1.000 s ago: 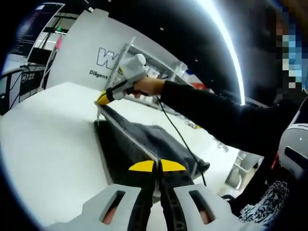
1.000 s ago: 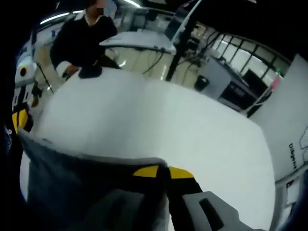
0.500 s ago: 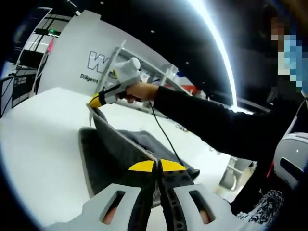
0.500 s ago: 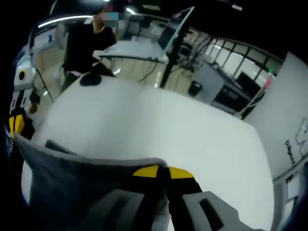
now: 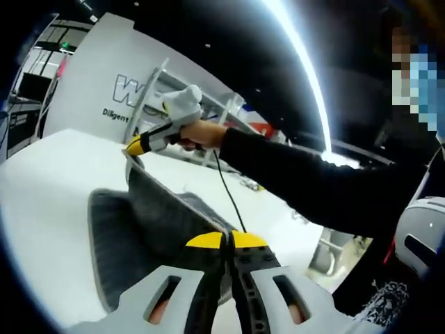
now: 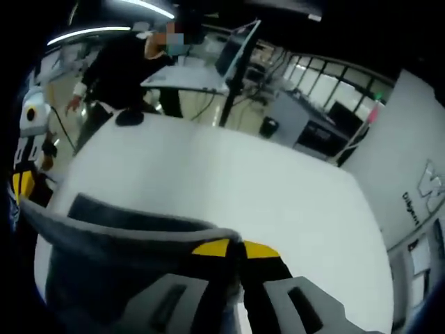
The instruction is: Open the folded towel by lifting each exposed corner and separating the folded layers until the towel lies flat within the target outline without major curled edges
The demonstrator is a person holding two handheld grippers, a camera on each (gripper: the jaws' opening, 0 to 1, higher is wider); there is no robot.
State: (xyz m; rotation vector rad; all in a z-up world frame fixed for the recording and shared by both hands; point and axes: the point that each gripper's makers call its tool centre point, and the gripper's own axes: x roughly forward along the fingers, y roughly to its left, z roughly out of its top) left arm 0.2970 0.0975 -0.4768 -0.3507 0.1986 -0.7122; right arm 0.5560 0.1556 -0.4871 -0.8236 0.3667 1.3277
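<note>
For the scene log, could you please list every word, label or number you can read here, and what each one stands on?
"W": large outlined letter, cut off by the shelf frame, on the white wall panel.
"Diligen": small dark line below it, its end hidden behind the right gripper.
The same panel's print in the right gripper view: too blurred to read.

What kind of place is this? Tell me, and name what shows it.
Probably a lab or industrial workshop, not a home. The grey towel is being handled over a large white table; beyond it stand desks with a monitor and cables, and a white printed display panel with metal shelving behind.
</note>
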